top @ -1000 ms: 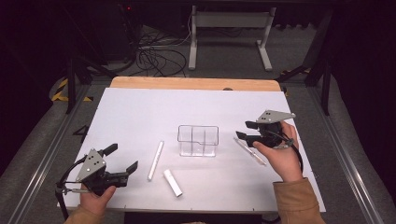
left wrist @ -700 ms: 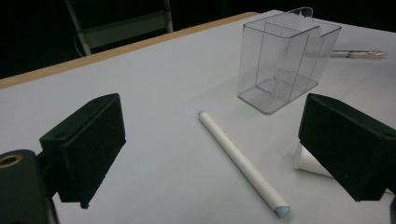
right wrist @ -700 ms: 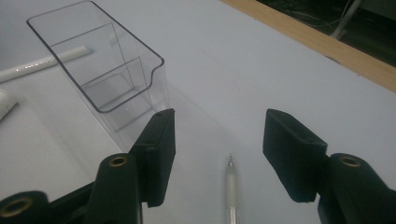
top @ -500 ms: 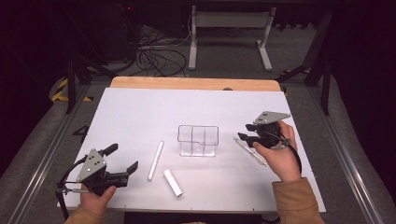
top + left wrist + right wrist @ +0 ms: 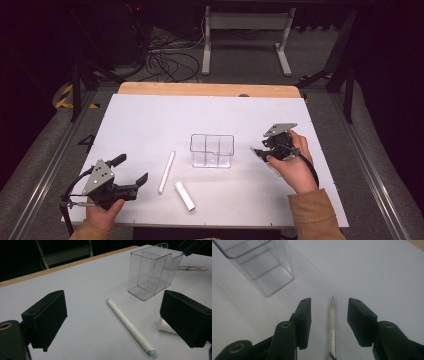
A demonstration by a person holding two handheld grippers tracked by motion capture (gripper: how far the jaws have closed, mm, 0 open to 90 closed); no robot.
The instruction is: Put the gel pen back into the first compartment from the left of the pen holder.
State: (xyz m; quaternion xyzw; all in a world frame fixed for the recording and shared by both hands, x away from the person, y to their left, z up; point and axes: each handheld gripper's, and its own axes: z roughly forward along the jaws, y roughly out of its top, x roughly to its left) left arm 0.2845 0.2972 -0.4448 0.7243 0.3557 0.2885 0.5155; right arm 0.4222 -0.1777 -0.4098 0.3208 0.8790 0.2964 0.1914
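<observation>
Since the earlier frame, the right tool (image 5: 329, 322) is being narrowed around the pen (image 5: 332, 325) lying on the counter (image 5: 150, 125), not yet gripped; the left tool (image 5: 131, 175) is being held wide.

The left gripper (image 5: 112, 322) holds its 2 black jaws wide apart above a white table (image 5: 82, 282), framing a white marker (image 5: 130, 326) lying flat, with a clear plastic organizer (image 5: 152, 270) standing upright beyond it.
</observation>
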